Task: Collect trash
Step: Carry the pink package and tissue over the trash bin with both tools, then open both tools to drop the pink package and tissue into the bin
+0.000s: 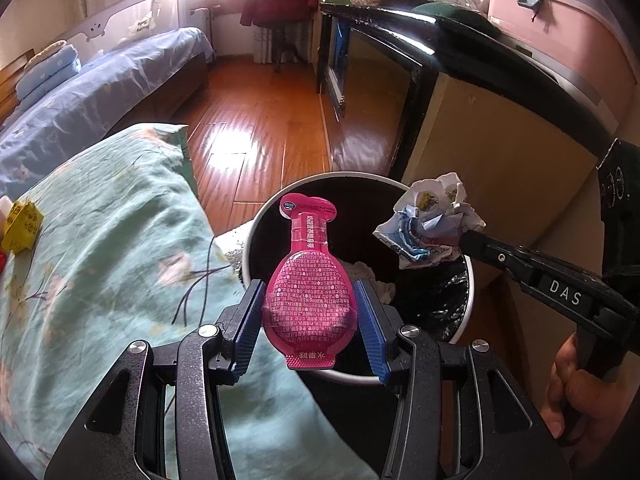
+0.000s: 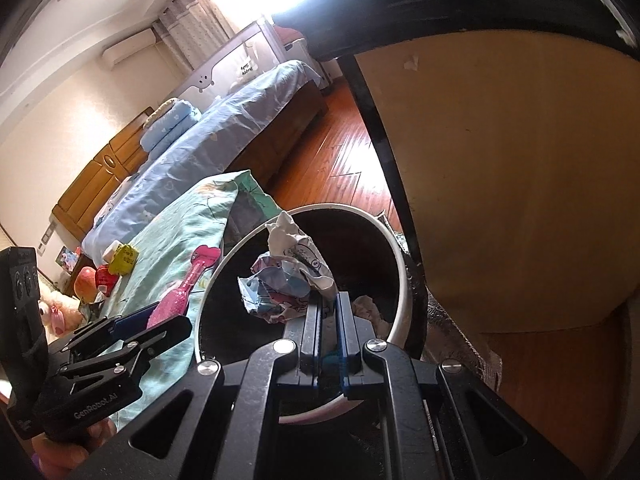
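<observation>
My left gripper [image 1: 310, 296] is shut on a pink bottle-shaped pouch [image 1: 308, 280], held upright over the near rim of a white round bin [image 1: 262, 216] with a black liner. My right gripper [image 2: 328, 298] is shut on a crumpled printed paper wrapper [image 2: 282, 280], which hangs over the bin's opening [image 2: 360, 248]. In the left wrist view the wrapper [image 1: 430, 220] and the right gripper [image 1: 466, 242] come in from the right, above the bin's far right rim. In the right wrist view the pouch [image 2: 182, 290] and left gripper [image 2: 154, 316] sit left of the bin. Some pale trash [image 1: 374, 278] lies inside.
A teal floral quilt [image 1: 100, 260] lies left of the bin, with a yellow carton [image 1: 22, 224] and red items [image 2: 105, 278] on it. A tan cabinet with a black frame [image 1: 492, 136] stands right of the bin. Wooden floor [image 1: 256, 120] and a blue bed [image 1: 100, 88] lie beyond.
</observation>
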Tool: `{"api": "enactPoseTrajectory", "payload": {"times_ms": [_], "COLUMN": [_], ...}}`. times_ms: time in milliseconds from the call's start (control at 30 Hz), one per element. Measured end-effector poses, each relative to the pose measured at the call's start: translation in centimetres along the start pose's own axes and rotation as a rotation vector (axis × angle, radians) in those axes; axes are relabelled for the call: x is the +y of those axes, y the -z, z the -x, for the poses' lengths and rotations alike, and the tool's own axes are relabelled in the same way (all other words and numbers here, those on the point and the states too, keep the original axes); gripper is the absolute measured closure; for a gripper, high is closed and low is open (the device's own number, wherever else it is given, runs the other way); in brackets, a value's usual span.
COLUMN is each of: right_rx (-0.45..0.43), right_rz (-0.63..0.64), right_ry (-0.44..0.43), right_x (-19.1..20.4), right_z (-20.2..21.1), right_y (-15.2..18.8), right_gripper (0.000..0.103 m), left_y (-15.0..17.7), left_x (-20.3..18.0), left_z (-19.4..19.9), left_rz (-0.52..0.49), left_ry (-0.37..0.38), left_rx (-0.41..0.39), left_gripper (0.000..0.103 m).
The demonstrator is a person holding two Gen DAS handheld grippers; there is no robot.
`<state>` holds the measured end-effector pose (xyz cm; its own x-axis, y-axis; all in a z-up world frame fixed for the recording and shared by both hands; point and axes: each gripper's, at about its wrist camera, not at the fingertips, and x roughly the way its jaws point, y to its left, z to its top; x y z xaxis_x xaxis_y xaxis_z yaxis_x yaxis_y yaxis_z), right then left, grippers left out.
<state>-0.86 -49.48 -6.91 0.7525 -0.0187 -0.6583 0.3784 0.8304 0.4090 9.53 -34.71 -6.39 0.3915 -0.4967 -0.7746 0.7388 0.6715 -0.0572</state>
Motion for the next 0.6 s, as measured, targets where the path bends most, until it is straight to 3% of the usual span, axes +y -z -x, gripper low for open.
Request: {"api": "enactPoseTrajectory", "payload": {"times_ms": [600], "right_rx": [0.032], "right_rz": [-0.015], "right_ry": [0.015], "right_x": [-0.9], "right_z": [-1.3], "right_y": [-0.8], "right_gripper": [0.092], "left_y": [-0.9], "left_x": [-0.4], "left_z": [-1.6], "left_rz": [0.000], "left_ry": [0.011], "left_rx": [0.034], "left_gripper": [0.057]}}
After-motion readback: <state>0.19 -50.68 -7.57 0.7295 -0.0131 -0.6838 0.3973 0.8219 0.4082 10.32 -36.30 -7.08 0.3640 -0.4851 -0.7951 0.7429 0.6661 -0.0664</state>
